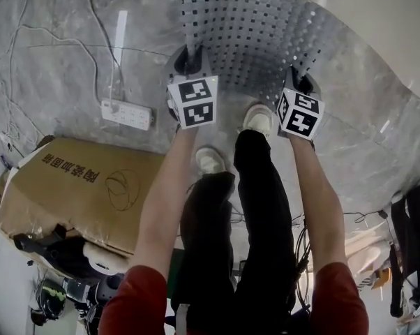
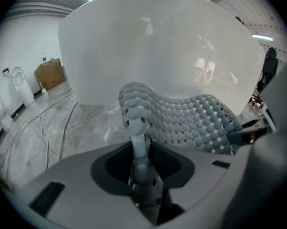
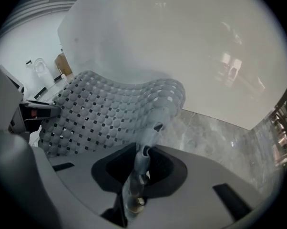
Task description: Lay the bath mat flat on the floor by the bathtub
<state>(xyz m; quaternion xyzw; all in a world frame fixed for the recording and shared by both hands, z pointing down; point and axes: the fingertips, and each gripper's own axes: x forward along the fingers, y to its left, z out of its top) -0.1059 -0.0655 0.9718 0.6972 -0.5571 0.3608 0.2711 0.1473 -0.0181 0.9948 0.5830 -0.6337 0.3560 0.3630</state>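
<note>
My left gripper [image 1: 188,60] is clamped on the near left edge of the bath mat [image 1: 252,33]. The mat sags between both grippers, just before the bathtub [image 1: 377,19]. My right gripper [image 1: 302,79] pinches its near right edge.

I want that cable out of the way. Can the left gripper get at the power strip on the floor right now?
Probably not yet. Nothing lies between the left gripper and the power strip, but its jaws are closed on the mat, so it would have to let go first.
</note>
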